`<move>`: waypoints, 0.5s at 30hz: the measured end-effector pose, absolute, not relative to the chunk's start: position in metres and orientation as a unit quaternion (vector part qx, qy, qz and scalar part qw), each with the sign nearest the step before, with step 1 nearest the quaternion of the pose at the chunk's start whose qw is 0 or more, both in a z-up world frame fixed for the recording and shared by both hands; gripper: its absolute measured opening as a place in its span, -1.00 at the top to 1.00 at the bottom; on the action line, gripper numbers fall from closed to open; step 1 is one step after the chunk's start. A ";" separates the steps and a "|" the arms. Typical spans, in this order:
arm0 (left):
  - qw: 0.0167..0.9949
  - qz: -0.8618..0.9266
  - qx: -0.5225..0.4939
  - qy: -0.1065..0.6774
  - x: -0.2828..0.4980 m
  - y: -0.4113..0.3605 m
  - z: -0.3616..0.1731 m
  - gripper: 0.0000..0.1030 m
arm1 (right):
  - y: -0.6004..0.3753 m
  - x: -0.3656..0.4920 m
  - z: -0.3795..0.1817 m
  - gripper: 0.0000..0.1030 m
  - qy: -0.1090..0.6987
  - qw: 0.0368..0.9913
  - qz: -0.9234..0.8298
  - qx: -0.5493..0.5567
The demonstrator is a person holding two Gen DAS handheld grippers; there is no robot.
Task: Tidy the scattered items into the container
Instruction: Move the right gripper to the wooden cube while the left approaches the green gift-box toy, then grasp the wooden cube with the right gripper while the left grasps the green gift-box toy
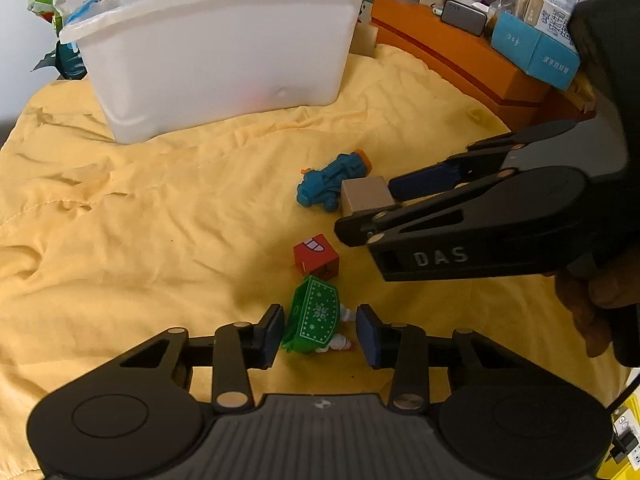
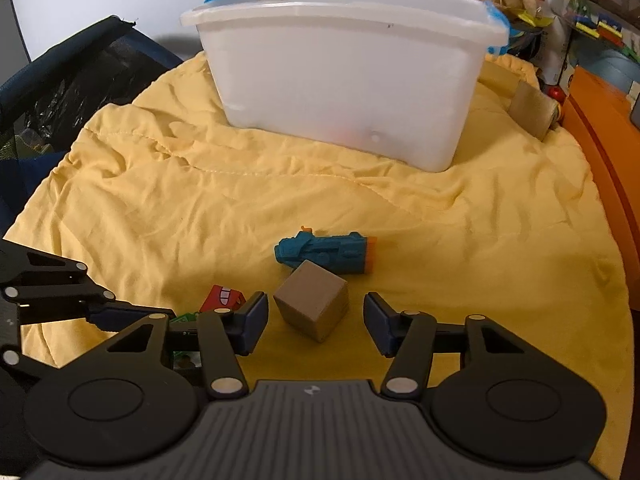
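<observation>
The green toy (image 1: 316, 322) sits between the left gripper (image 1: 320, 334) pads, left pad touching, right pad apart. The brown cube (image 2: 312, 300) lies between the right gripper's (image 2: 316, 322) separated pads, untouched. The white container (image 1: 216, 48) stands beyond open yellow cloth (image 1: 160, 220).

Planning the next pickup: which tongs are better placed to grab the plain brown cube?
Right. The right tongs already straddle the brown cardboard cube; the left tongs bracket the green patterned toy.

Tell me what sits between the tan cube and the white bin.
The blue toy blaster lies just behind the tan cube; beyond it, only bare yellow cloth up to the white bin. The right wrist view shows this best.
</observation>
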State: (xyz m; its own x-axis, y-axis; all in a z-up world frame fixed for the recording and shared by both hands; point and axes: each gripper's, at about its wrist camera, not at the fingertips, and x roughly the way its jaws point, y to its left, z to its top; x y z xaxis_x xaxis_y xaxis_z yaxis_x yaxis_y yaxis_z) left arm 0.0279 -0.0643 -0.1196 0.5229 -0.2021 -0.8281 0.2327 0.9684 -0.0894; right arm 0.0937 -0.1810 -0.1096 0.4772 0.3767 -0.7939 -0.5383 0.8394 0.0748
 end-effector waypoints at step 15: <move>0.891 -0.108 -0.013 0.442 0.033 -0.037 -0.088 0.39 | -0.207 0.089 -0.085 0.13 0.414 0.867 0.266 -0.077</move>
